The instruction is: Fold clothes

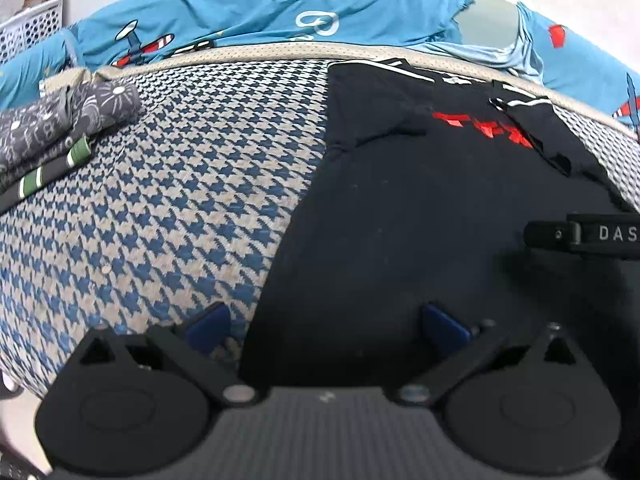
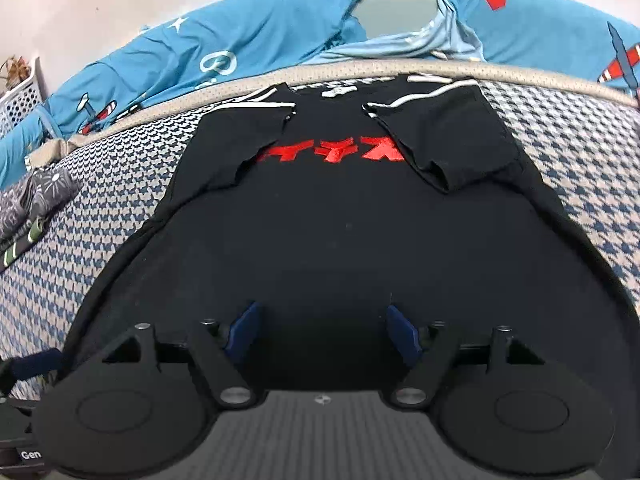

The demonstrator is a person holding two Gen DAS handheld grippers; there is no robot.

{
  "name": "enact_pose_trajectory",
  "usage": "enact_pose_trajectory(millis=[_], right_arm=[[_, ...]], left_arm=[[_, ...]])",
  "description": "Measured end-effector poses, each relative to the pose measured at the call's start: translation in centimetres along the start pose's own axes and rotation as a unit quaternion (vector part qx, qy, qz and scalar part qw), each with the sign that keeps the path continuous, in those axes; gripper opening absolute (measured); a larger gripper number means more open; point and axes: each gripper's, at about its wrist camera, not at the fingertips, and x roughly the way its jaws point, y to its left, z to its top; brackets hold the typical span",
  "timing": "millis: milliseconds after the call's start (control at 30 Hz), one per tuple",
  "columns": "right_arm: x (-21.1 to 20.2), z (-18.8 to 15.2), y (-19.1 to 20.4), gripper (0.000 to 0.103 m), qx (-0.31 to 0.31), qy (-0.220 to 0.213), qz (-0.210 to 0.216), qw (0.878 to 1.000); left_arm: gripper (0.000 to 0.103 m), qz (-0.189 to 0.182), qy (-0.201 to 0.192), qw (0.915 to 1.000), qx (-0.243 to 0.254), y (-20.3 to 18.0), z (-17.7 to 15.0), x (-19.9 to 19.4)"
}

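Both tongs tilt steeply down over the shirt, a black one spread flat on the houndstooth bed with both sleeves folded in over red lettering. The right tongs stand released, blue pads spread wide above the shirt's near middle, nothing between them. The left tongs are released too, straddling the shirt's left edge: one pad over the bed, the other over black cloth; whether the pads touch the fabric is hard to tell. Left of the shirt lie folded clothes. Beyond the shirt hangs a blue sheet.
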Motion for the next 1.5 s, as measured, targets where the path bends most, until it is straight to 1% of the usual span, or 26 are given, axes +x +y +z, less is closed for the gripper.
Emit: enact_pose_trajectory(millis=[133,400,467,967,1500], right_arm=[[0.2,-0.3,0.4,0.077,-0.014,-0.001,-0.003,1.000],[0.7,-1.0,1.4,0.091,-0.051,-0.008,-0.006,0.999],[0.9,-1.2,1.7,0.093,-0.062,-0.009,-0.010,0.998],[1.1,-1.3,1.8,0.096,-0.068,-0.007,-0.011,0.998],[1.1,-1.6,2.0,0.098,-0.076,-0.012,-0.011,0.997]], left_arm=[[0.103,-0.002,-0.001,1.0000,-0.002,0.1,-0.2,0.1],[0.103,0.001,-0.007,1.0000,0.000,0.0,-0.5,0.2],[0.103,0.001,-0.008,1.0000,0.000,0.0,-0.5,0.2],[0.103,0.005,-0.025,0.9997,-0.004,-0.1,-1.0,0.0],[0.103,0.008,-0.033,0.9994,-0.007,-0.2,-1.4,-0.2]])
